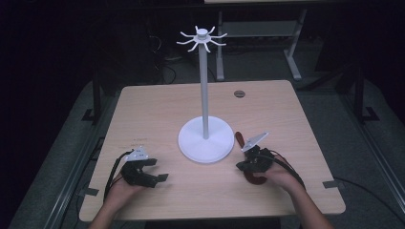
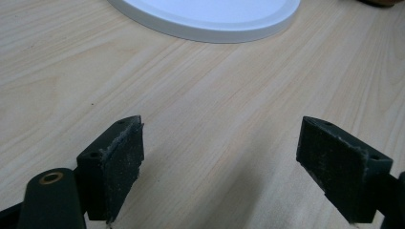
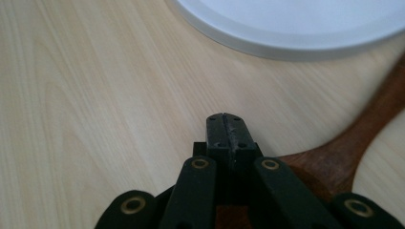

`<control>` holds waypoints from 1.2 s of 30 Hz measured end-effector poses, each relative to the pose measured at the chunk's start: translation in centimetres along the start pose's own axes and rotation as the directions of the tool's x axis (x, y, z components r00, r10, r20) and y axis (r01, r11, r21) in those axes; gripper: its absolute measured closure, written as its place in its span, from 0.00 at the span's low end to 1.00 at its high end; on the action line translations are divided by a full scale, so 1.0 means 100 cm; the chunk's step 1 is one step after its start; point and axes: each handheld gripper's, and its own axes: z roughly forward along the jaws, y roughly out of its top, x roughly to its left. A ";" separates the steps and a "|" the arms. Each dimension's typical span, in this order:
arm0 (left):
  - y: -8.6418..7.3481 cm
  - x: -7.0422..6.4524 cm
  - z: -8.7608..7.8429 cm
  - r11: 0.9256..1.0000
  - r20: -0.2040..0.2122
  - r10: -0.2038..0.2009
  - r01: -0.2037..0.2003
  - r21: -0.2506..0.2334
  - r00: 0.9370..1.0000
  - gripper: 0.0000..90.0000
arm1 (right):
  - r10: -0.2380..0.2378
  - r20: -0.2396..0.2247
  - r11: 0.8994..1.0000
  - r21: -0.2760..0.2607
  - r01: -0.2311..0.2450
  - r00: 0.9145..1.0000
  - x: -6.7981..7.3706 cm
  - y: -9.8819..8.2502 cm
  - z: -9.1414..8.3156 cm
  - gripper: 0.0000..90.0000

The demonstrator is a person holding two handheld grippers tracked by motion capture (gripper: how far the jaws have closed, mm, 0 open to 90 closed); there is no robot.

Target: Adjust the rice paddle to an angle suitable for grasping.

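Observation:
A white stand [image 1: 205, 95] with a ring of hooks at its top rises from a round white base [image 1: 205, 143] mid-table. A reddish-brown wooden spoon [image 1: 239, 139] lies just right of the base, its bowl under my right hand. My right gripper [image 1: 239, 166] is shut, pads together with nothing between them, and points left toward the base. In the right gripper view its tips [image 3: 224, 125] hover above the bare table, the spoon [image 3: 363, 133] beside and beneath them and the base [image 3: 296, 24] ahead. My left gripper [image 1: 159, 170] stands open over bare wood [image 2: 219, 157], facing the base [image 2: 205, 19].
The wooden table [image 1: 157, 109] has a round cable hole [image 1: 239, 94] near its far edge. Grey tape tabs mark the front corners [image 1: 333, 184]. Behind the table stand the legs of another desk [image 1: 292, 57] on a dark floor.

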 end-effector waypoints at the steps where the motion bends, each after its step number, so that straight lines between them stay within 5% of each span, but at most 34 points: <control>1: 0.000 0.000 0.000 1.000 0.000 0.000 0.000 0.001 1.000 0.17 | 0.012 -0.001 1.000 -0.002 -0.012 1.000 -0.002 -0.002 -0.002 1.00; 20: 0.000 -0.001 0.000 1.000 0.004 0.000 0.000 -0.005 1.000 0.17 | 0.091 0.057 0.996 0.005 -0.092 0.994 -0.033 -0.024 -0.025 1.00; 30: 0.000 0.000 0.000 1.000 0.004 0.001 -0.001 -0.001 1.000 0.17 | 0.169 0.055 0.984 -0.062 -0.165 0.984 -0.048 -0.034 -0.042 1.00; 36: 0.000 -0.002 0.001 1.000 0.002 -0.007 0.007 0.001 1.000 0.17 | 0.166 0.062 0.984 -0.072 -0.162 0.984 -0.047 -0.029 -0.045 0.99</control>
